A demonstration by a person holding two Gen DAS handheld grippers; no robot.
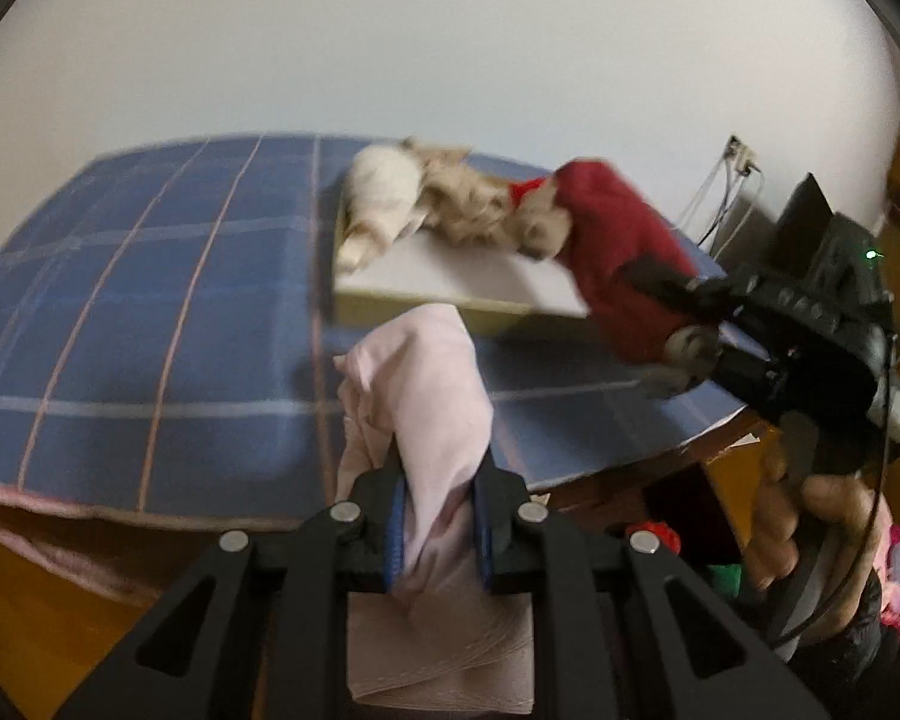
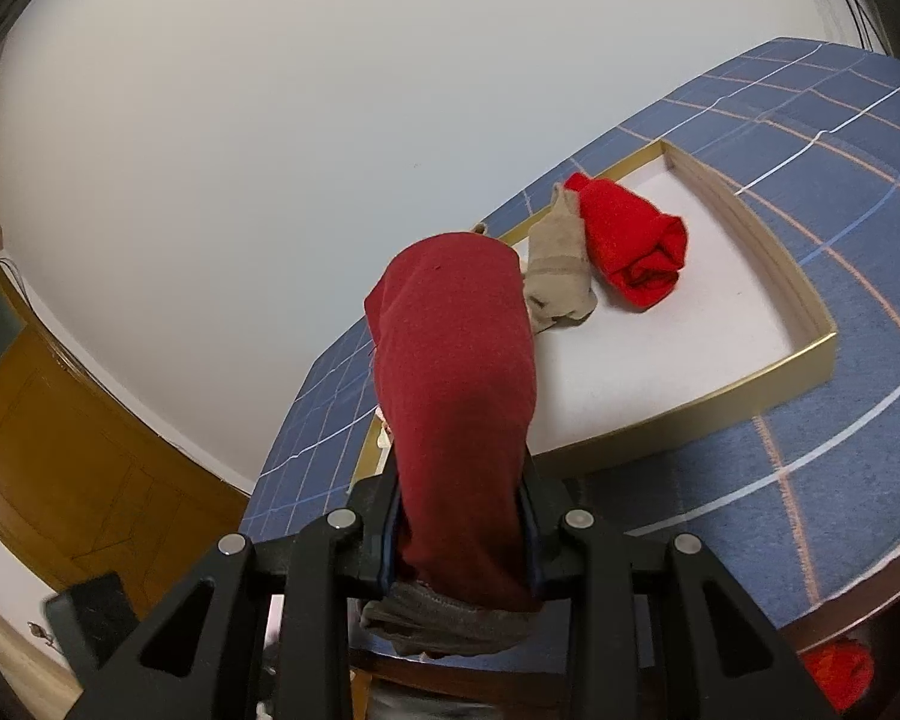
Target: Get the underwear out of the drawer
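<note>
Two garments are lifted clear: left gripper clamps pink underwear, right gripper clamps dark-red underwear above the drawer. Keep both grips firm and carry each well away so trailing fabric clears the rim.

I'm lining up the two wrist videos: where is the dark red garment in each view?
Left wrist: dark red garment sits right of centre, clamped by the right gripper, above the tray's right end.
Right wrist: it fills the centre, rising from between the fingers.
Shared landmark: the gold-rimmed tray on the blue plaid cloth.
</note>
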